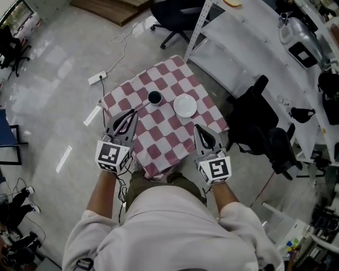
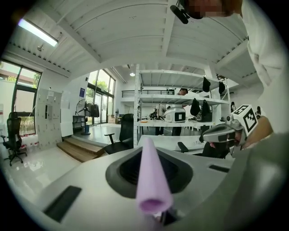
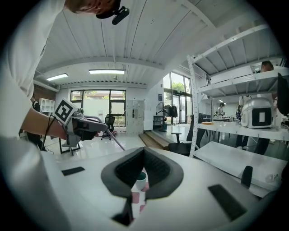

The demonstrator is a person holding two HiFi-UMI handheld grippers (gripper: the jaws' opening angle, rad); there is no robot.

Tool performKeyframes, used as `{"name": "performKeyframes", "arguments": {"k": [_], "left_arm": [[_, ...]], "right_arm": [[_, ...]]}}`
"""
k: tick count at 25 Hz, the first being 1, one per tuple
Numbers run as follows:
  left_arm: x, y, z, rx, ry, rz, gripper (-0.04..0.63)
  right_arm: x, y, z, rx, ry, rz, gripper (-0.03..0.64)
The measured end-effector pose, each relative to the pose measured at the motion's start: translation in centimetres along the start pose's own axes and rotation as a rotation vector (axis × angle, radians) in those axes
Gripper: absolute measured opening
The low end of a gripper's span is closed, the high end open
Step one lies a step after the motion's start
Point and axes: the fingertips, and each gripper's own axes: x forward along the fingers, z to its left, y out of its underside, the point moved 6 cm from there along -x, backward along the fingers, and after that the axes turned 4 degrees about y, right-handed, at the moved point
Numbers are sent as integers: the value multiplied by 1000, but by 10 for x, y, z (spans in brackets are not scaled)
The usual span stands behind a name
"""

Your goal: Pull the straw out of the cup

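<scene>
A dark cup (image 1: 154, 98) stands on the red-and-white checked table (image 1: 159, 140), beside a white plate (image 1: 185, 105). My left gripper (image 1: 127, 117) hovers at the table's near left, shut on a pale purple straw (image 2: 152, 180) that runs along its jaws, clear of the cup. From the right gripper view the straw (image 3: 115, 141) sticks out of the left gripper (image 3: 106, 129) as a thin line. My right gripper (image 1: 199, 132) hangs over the near right edge, shut and holding nothing. The cup (image 3: 141, 179) shows below the right gripper's (image 3: 143, 153) joined tips.
A black office chair (image 1: 259, 127) stands right of the table and white shelving (image 1: 249, 42) runs behind it. A power strip (image 1: 97, 79) and cable lie on the floor to the left. Another chair (image 1: 172, 16) is at the far side.
</scene>
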Motion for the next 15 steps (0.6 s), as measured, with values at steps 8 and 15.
{"name": "performKeyframes", "arguments": {"k": [8,15], "left_arm": [[-28,-23,-13,10,22,-45,35],[-49,-35,-19,16,27,-75,35]], "right_arm": [[1,-14,8,-20,-11,-31,3],[1,-23,14,-36,-21,-56,3]]}}
